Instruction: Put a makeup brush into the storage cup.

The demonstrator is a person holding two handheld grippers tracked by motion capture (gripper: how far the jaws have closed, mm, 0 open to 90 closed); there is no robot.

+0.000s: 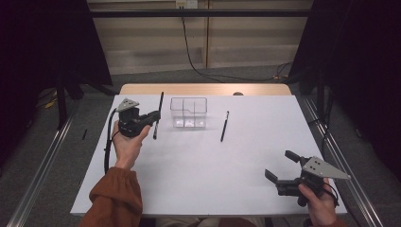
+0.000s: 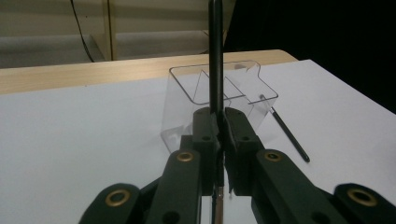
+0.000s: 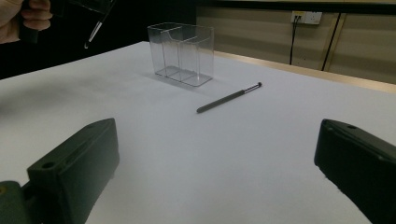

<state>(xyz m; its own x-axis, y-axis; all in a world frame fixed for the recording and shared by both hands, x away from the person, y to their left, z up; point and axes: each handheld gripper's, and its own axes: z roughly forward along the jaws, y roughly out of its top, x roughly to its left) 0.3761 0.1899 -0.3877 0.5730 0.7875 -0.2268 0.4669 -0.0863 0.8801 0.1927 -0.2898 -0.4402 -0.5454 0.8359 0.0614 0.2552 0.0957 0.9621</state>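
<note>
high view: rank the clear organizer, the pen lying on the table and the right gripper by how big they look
1. Right gripper, though it sits nearest the camera, which flatters it.
2. Clear organizer.
3. Pen lying on the table, thin and slight.

Clear glossy plastic organizer (image 1: 188, 112) w/ compartments, on matt white sheet (image 1: 208, 179) over wood-look table edge (image 1: 203, 89). Matt black plastic grippers, left (image 1: 152, 117) w/ brass-coloured fittings.

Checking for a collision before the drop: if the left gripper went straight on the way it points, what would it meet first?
Most likely the clear organizer, straight beyond the left gripper and its held pen; depth is unclear.
</note>
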